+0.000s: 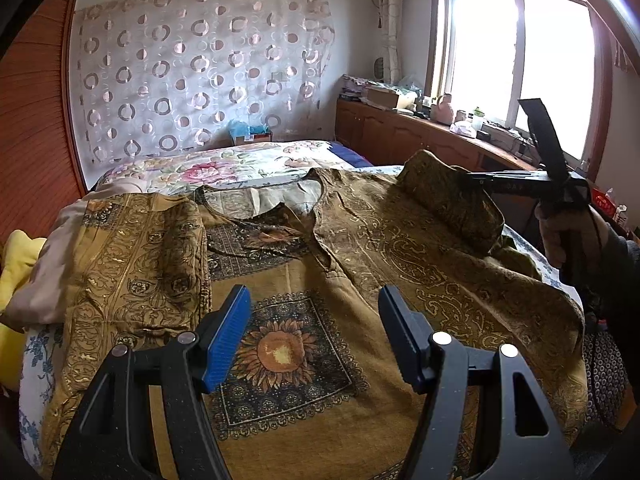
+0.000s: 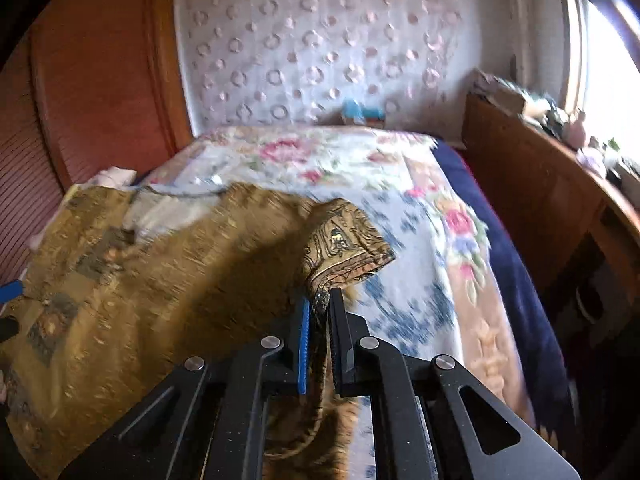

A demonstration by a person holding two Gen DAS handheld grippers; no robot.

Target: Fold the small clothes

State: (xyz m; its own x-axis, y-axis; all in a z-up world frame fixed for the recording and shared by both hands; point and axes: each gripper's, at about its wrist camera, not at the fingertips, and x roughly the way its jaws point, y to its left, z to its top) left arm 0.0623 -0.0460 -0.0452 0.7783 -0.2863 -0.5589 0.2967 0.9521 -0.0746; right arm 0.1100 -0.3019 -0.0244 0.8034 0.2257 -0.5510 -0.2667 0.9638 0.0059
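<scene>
A mustard-gold patterned top (image 1: 320,280) with a sunflower print lies spread on the bed, neckline away from me. Its left sleeve (image 1: 160,256) is folded inward over the body. My left gripper (image 1: 314,304) hovers open over the sunflower square, with nothing between its blue pads. My right gripper (image 2: 320,304) is shut on the right sleeve (image 2: 344,240), whose cuff stands lifted above the bedspread. In the left wrist view the right gripper (image 1: 472,178) holds that raised sleeve (image 1: 444,188) at the garment's right side, with a gloved hand (image 1: 568,236) on its handle.
The floral bedspread (image 2: 400,184) covers the bed beyond and right of the top. A pale pink cloth (image 1: 56,252) and a yellow item (image 1: 16,264) lie at the left edge. A wooden cabinet (image 1: 400,132) with clutter runs under the window on the right.
</scene>
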